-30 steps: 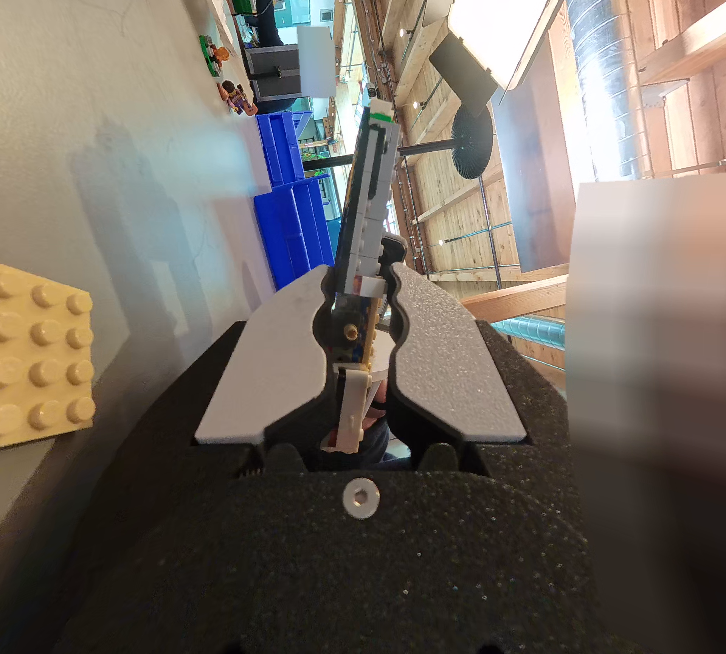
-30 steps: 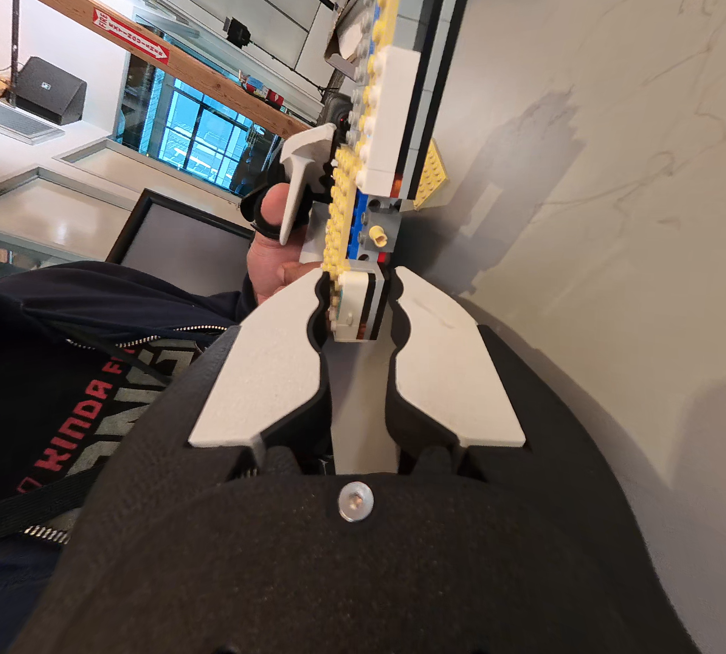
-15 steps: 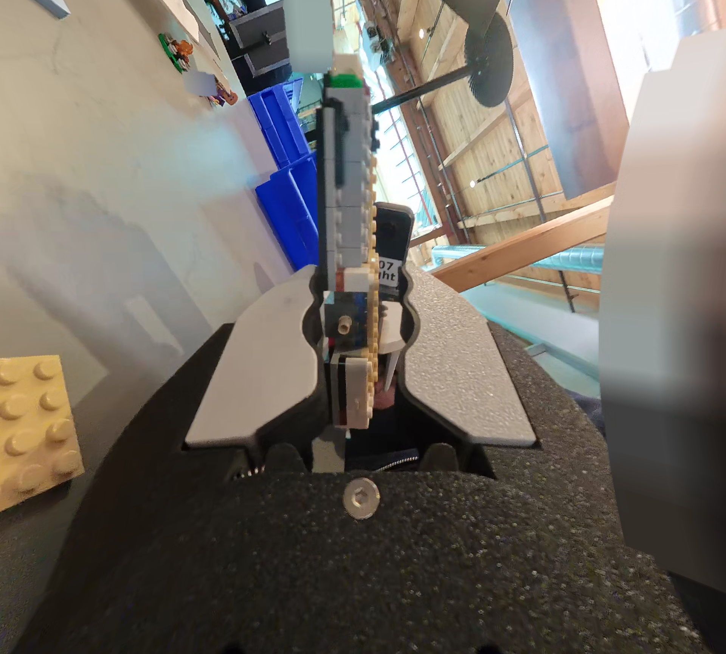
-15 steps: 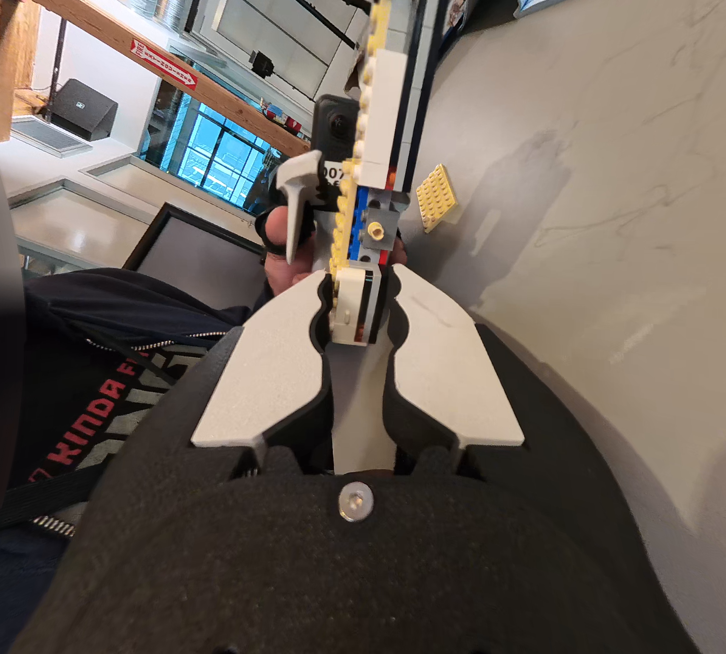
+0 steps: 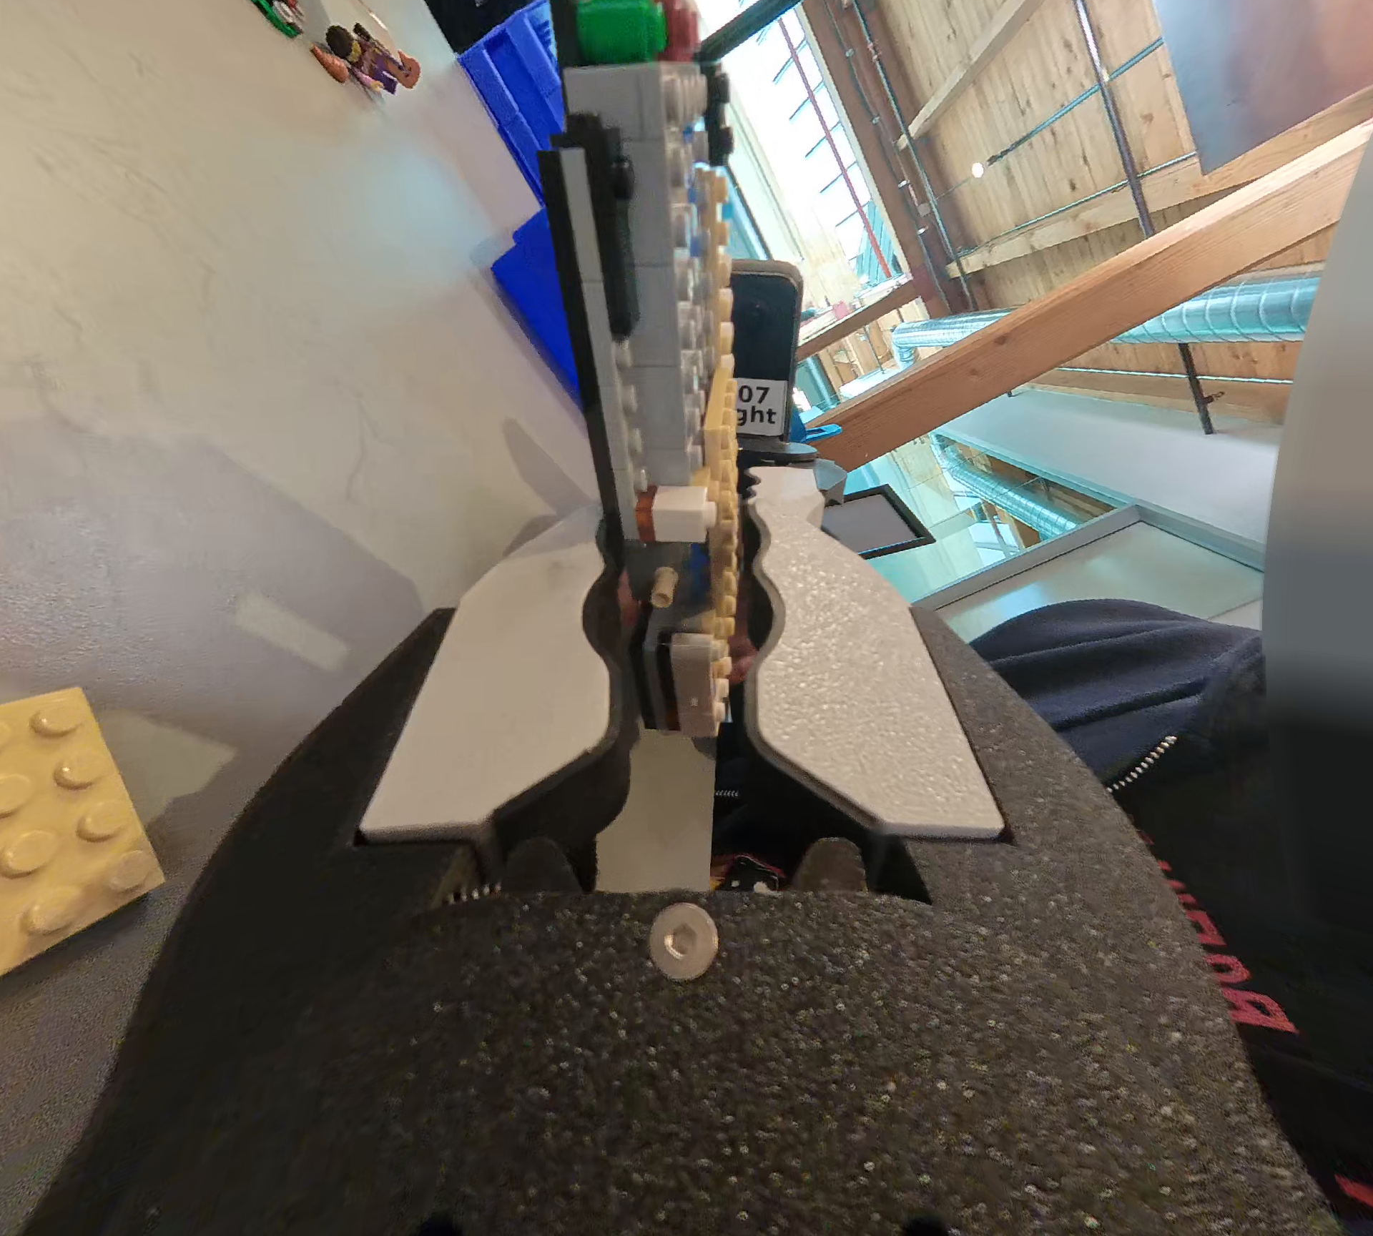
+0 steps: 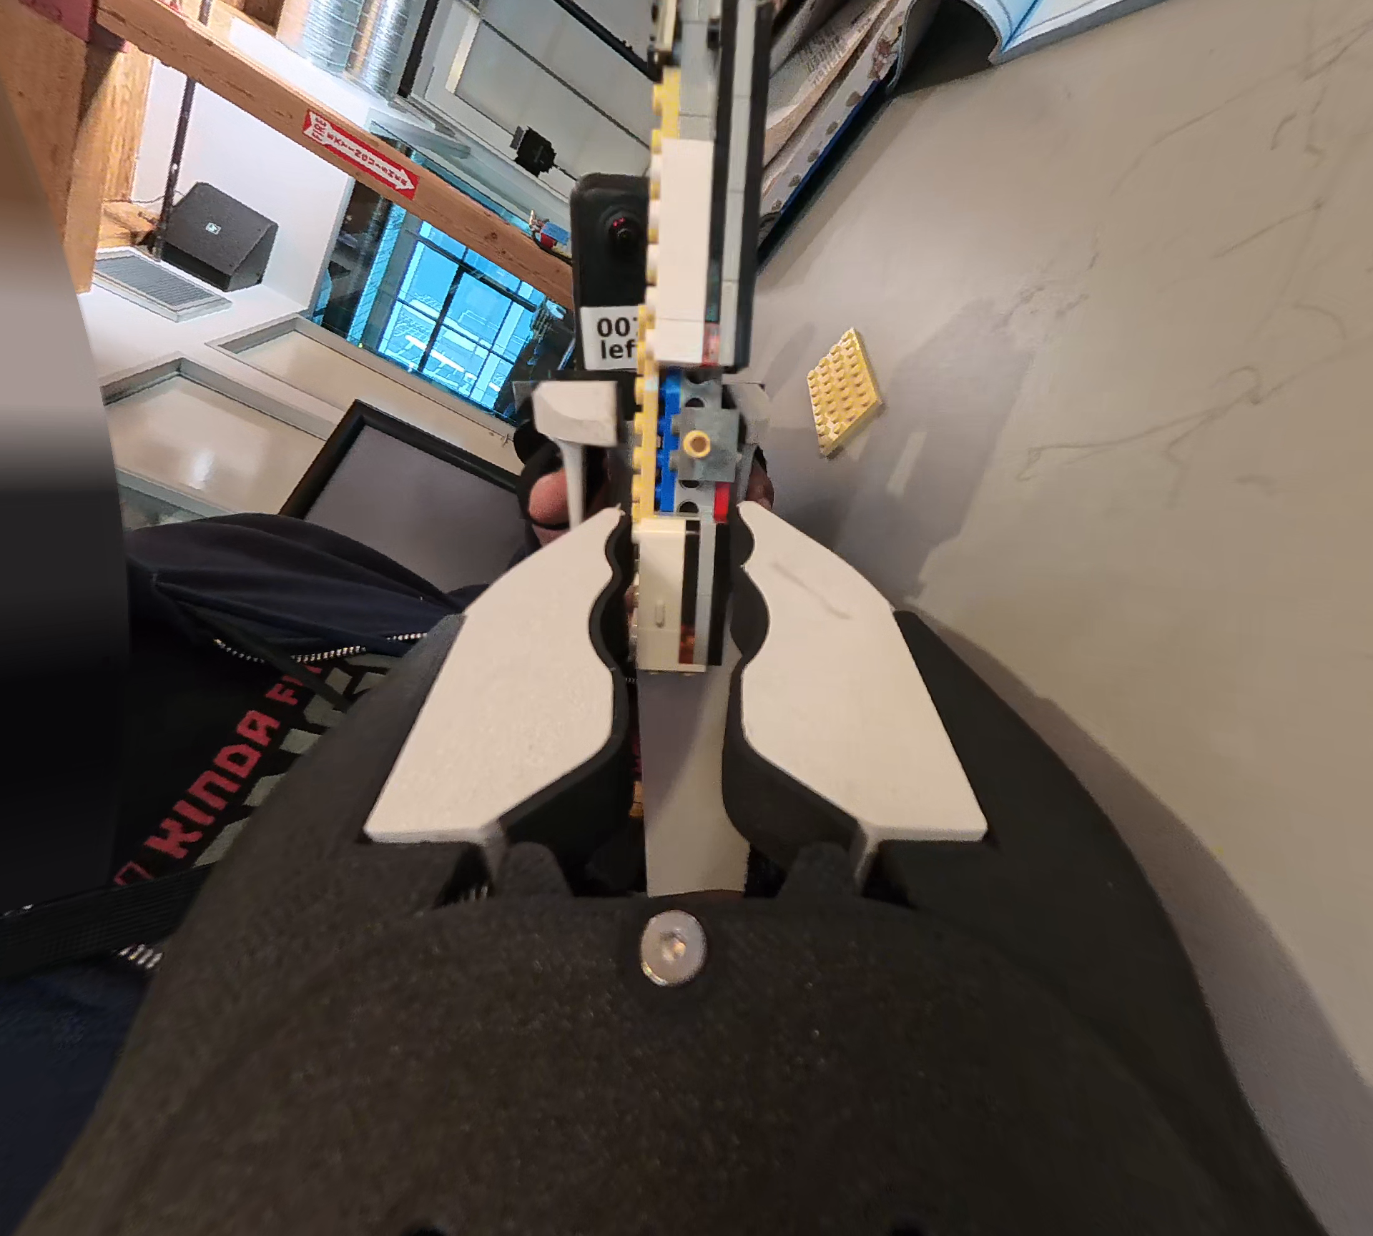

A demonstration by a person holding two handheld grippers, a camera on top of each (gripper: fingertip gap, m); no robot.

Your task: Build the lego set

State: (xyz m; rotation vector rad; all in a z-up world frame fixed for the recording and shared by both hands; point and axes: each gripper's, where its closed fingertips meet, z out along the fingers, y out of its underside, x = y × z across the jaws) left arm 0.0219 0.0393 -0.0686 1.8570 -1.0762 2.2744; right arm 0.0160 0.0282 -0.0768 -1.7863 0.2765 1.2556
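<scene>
Both grippers meet on one long brick-built model (image 5: pixel 654 324), lifted off the surface (image 5: pixel 223 309). Right gripper (image 6: pixel 680 532) jaws clamp its white-and-black end. Left gripper (image 5: pixel 680 532) jaws look slightly slack around it; contact unclear. Tan studded plate (image 6: pixel 847 391) lies nearby.

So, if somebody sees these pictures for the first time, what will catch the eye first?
The tall brick model, grey, black, tan and white, stands between both tongs, seen edge-on in each wrist view. The right tongs close on its lower end. A tan studded plate lies on the grey table nearby.
</scene>
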